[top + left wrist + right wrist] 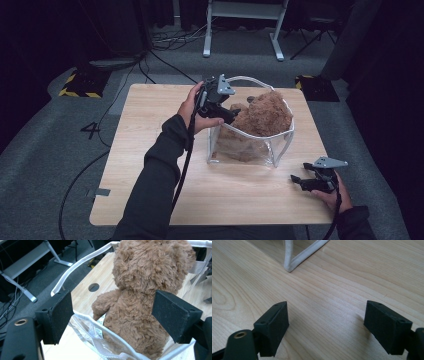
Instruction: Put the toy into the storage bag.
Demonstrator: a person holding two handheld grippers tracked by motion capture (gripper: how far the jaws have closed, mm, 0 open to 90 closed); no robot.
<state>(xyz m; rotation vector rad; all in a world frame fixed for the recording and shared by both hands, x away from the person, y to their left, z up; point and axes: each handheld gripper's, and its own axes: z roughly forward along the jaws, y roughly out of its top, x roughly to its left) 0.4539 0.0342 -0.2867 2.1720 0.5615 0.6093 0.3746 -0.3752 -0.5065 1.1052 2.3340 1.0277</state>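
A fluffy brown teddy bear sits upright inside a clear plastic bag with white trim on the wooden table. Its head rises above the bag's rim. My left gripper hovers at the bag's left upper edge, open. In the left gripper view the bear fills the space beyond the gripper, the pads touch nothing, and the bag's rim runs just below. My right gripper rests low near the table's front right, open over bare wood, with the bag's bottom corner ahead of it.
A round hole in the tabletop lies behind the bag. The bag's white strap arches over the far side. On the floor beyond the table are a white desk frame, cables and yellow-black marked plates.
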